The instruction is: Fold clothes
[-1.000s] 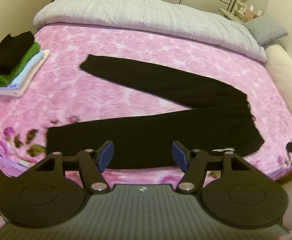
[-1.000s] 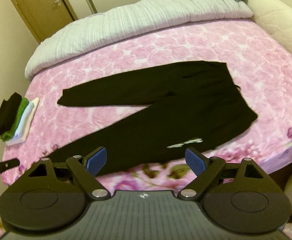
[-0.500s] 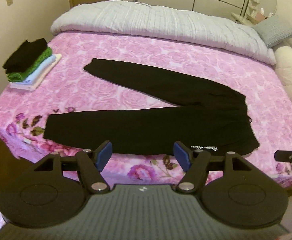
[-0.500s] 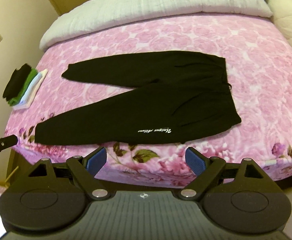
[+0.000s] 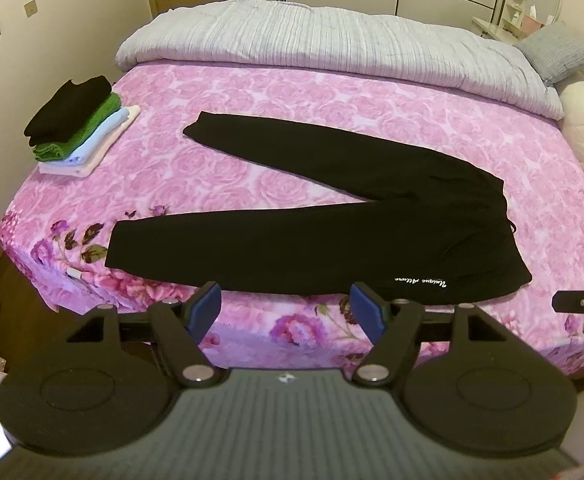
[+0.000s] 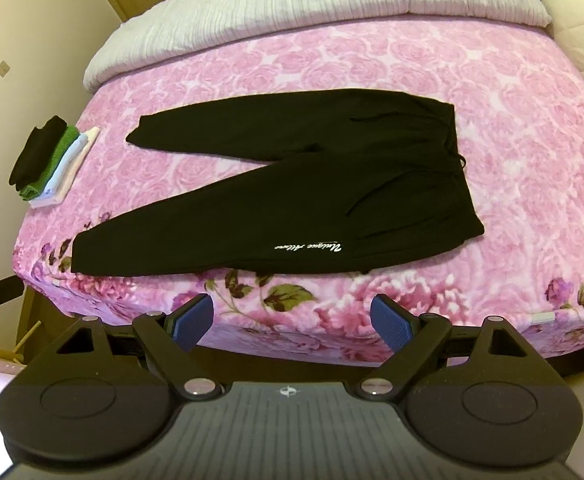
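A pair of black trousers (image 5: pixel 331 216) is lying spread flat on the pink rose-patterned bed (image 5: pixel 331 112), its two legs splayed in a V toward the left and its waistband toward the right, with a line of white script showing on the near leg beside the bed's front edge. A stack of folded clothes (image 5: pixel 80 124), black on top, then green, pale blue and cream, is sitting well apart near the bed's far-left corner. The left claw (image 5: pixel 286 310) is hovering off the front edge with its blue pads spread wide and gripping nothing; the right claw (image 6: pixel 292 322) is hanging likewise, wide apart and empty, below the near leg.

The trousers are lying unfolded, so the folding of this garment appears to lie ahead, most likely by bringing one leg over the other. Doing that well would mean pinching the cloth at the cuff and at the waistband corner of one leg, lifting both ends level so the fabric is not dragging, and laying the seams edge to edge. The near leg is lying close to the mattress edge, and careless pulling could be sliding it off.
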`<state>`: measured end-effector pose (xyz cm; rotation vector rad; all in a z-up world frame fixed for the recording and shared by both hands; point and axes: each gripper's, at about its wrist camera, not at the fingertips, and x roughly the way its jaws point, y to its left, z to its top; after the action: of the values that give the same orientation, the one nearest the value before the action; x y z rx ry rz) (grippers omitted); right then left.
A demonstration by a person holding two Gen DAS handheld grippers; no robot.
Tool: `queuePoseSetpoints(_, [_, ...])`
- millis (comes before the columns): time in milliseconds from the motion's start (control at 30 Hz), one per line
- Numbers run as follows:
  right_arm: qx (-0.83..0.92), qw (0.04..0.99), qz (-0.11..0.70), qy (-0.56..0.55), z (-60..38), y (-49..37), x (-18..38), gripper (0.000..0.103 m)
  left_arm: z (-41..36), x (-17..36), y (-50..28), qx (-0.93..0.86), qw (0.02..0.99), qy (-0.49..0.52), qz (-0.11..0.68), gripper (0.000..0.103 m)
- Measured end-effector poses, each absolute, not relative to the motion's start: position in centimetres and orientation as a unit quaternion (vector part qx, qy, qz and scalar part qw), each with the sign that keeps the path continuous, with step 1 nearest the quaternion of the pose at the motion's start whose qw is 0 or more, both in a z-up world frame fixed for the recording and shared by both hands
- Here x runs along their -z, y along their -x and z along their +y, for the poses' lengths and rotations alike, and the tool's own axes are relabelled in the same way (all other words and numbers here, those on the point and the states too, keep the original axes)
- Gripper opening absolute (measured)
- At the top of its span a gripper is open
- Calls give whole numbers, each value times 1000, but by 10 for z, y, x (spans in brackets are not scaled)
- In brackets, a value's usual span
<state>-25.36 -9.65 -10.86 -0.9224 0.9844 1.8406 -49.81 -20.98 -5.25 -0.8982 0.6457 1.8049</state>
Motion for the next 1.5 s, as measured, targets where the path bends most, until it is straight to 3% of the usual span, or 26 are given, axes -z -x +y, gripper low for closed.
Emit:
queuePoseSetpoints(867, [-745,399,369,386,-104,287,105,88,-238,53,527,-756,460,384,262,69])
queuePoseSetpoints(1500, [-749,408,372,367,-90,265,101,88,-222,52,517,-749,477,380,260,71])
